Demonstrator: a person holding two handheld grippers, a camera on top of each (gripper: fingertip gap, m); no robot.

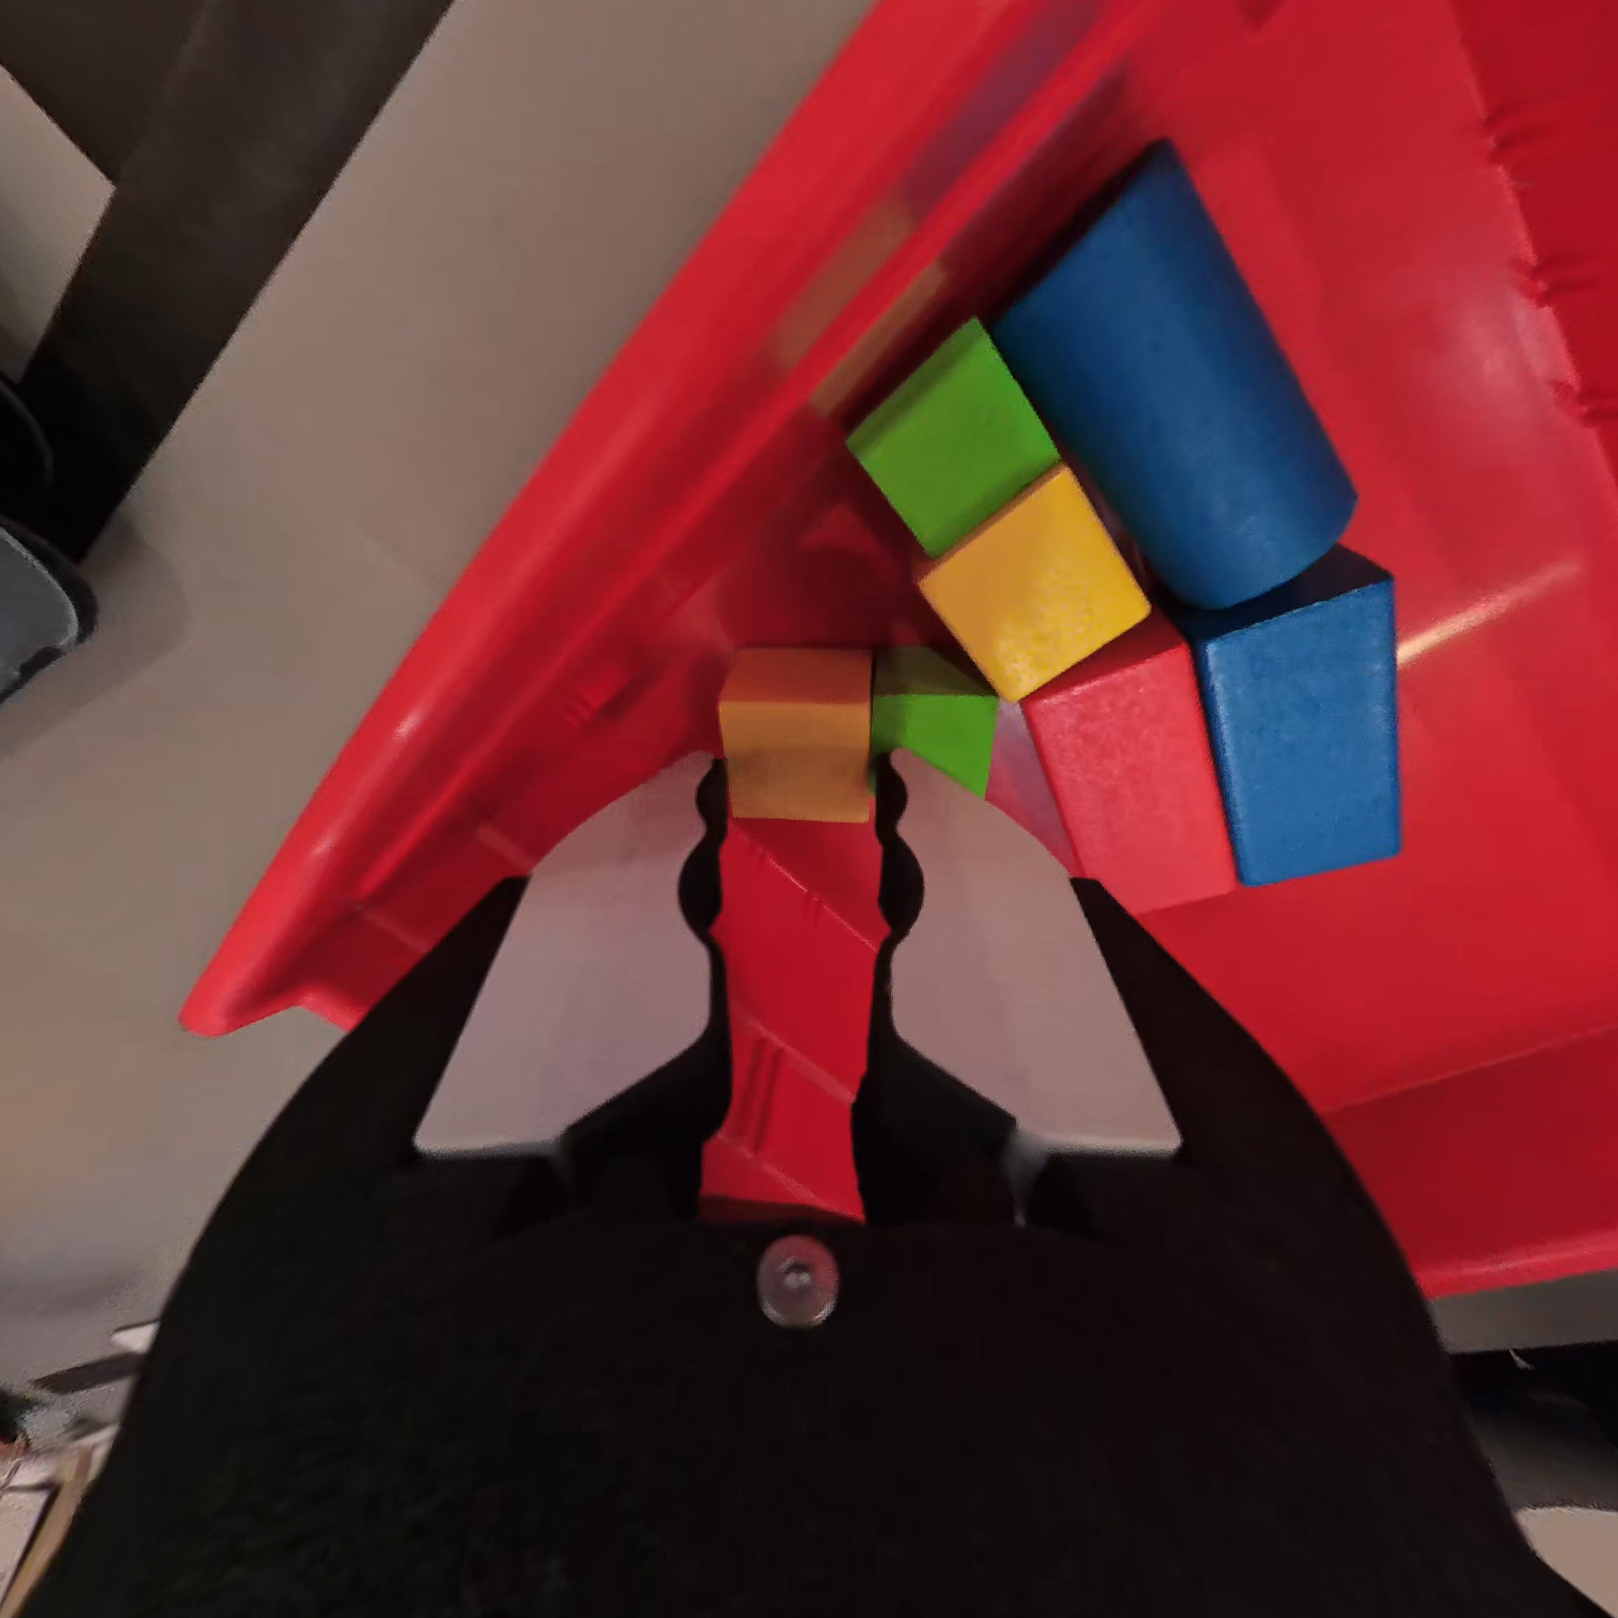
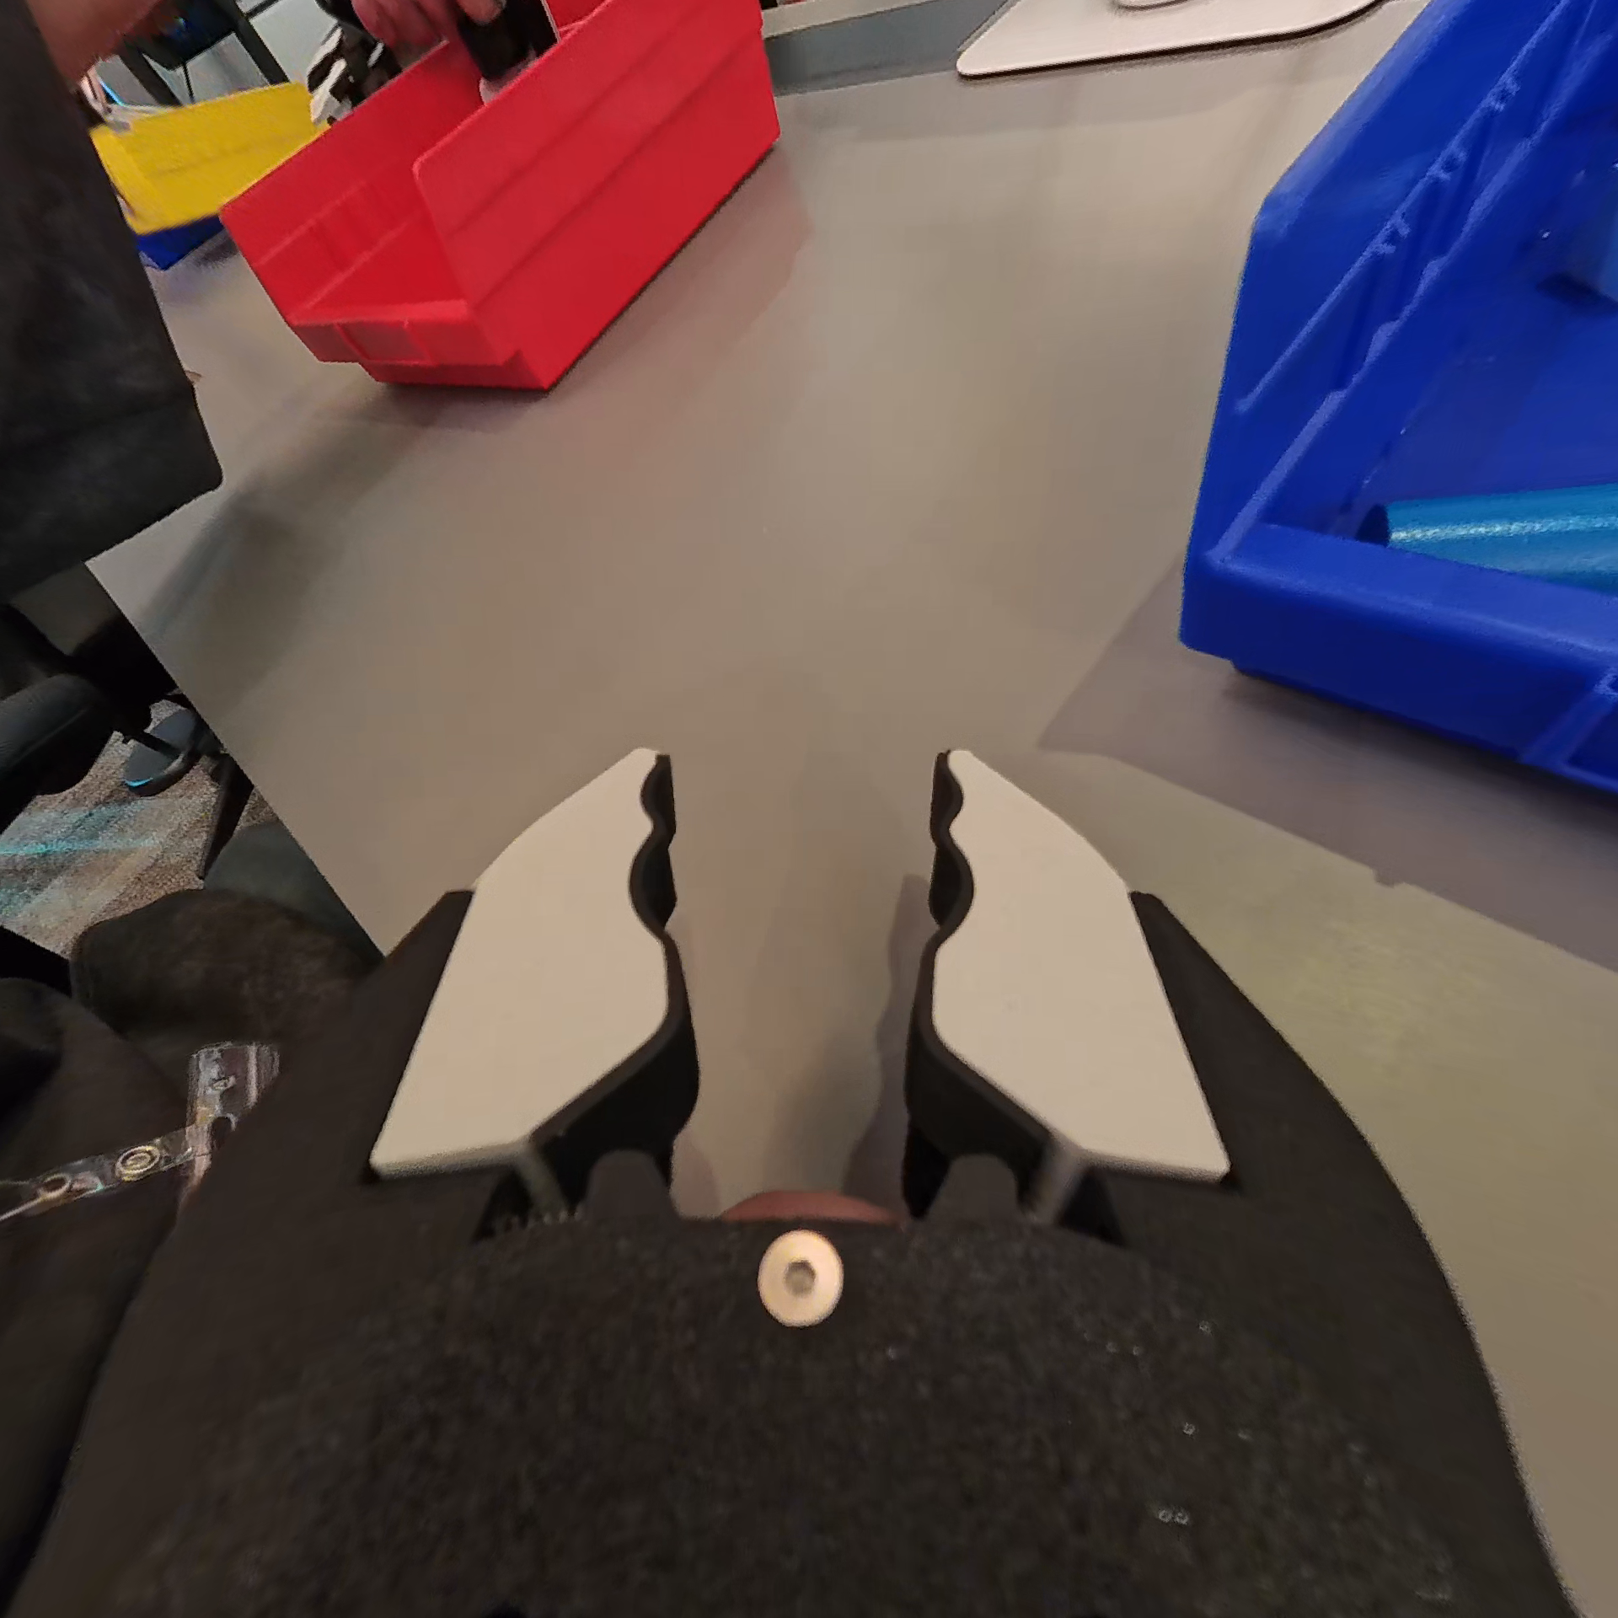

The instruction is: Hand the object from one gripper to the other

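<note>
In the left wrist view my left gripper [image 1: 797, 779] reaches into a red bin [image 1: 543, 665] and is shut on a small yellow-orange block [image 1: 795, 735] at its fingertips. The block touches a green wedge [image 1: 937, 718] on its right. In the right wrist view my right gripper [image 2: 801, 770] is open and empty, low over the grey table [image 2: 788, 525]. The red bin [image 2: 525, 219] sits far off at the upper left there, and part of the left gripper [image 2: 508, 44] shows inside it, held by a hand.
More blocks lie in the red bin: a green cube [image 1: 954, 438], a yellow cube [image 1: 1033, 587], a blue cylinder [image 1: 1173, 376], a red block [image 1: 1129, 770], a blue block [image 1: 1304, 718]. A blue bin [image 2: 1401, 683] holding a blue piece [image 2: 1506, 534] stands at right. A yellow bin [image 2: 193, 149] is behind the red one.
</note>
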